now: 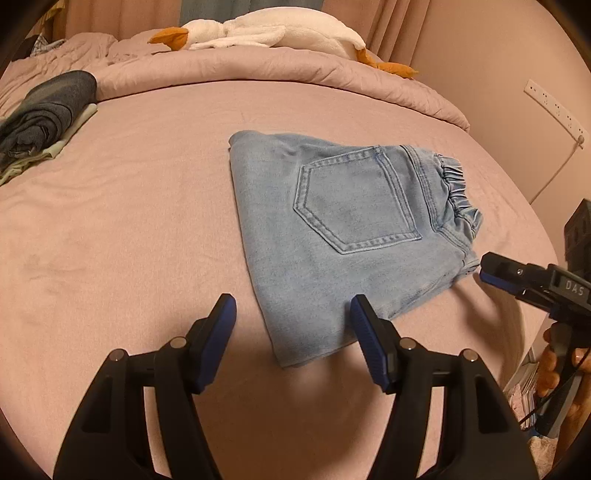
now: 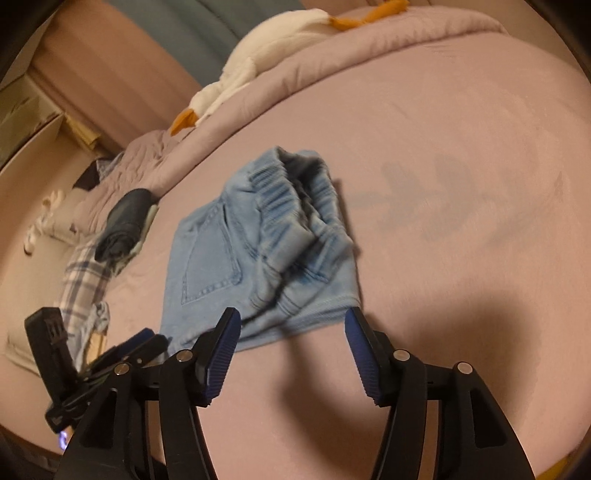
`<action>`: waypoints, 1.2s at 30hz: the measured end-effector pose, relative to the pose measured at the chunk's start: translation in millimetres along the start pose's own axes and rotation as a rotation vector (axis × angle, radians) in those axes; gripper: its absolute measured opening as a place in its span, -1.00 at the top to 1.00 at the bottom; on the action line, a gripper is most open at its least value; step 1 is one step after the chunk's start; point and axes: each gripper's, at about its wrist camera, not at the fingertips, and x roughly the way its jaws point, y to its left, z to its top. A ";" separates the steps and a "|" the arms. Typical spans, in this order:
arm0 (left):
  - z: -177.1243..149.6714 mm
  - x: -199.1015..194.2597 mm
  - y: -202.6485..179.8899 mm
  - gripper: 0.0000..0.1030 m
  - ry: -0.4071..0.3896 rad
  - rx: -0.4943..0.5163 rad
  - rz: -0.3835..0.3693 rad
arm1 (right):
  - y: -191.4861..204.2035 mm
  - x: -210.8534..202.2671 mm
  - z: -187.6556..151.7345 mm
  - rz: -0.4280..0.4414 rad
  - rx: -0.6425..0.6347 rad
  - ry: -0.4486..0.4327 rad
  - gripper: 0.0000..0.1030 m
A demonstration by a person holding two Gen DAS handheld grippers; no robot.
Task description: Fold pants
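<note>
- Left hand-held gripper (image 1: 293, 306) hangs with jaws apart and empty over the near corner of the pants (image 1: 340, 236).
- Right hand-held gripper (image 2: 291, 321), also parted and empty, sits just beside the waistband.
- Pants lie folded on the bed (image 1: 129, 221).
- A stuffed goose (image 1: 266, 31) rests far back.

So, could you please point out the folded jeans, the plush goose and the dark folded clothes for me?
folded jeans (image 1: 354, 199), left wrist view, on the back pocket.
plush goose (image 1: 295, 29), left wrist view, on its white body.
dark folded clothes (image 1: 48, 110), left wrist view, on the top layer.
</note>
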 end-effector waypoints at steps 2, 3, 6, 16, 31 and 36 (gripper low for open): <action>0.5 1.0 0.4 -0.25 0.003 -0.007 -0.004 | -3.2 2.5 -0.5 0.002 0.023 0.008 -0.18; 0.0 1.3 1.0 -0.25 0.007 -0.013 -0.008 | -3.6 3.1 -0.2 0.006 0.031 0.012 -0.21; -1.1 2.0 1.4 -0.25 0.013 -0.022 -0.011 | -3.6 2.1 -0.5 0.015 0.038 0.023 -0.28; 1.3 4.6 3.6 -0.28 0.016 -0.031 -0.016 | -5.2 5.3 0.8 0.037 0.062 0.030 -0.36; 16.0 23.2 30.0 -0.29 0.067 -0.158 -0.111 | -5.5 0.1 20.4 -0.011 0.044 -0.019 -0.37; 21.5 27.1 41.8 -0.38 0.082 -0.243 -0.211 | -14.9 13.8 23.4 0.018 0.080 0.013 -0.37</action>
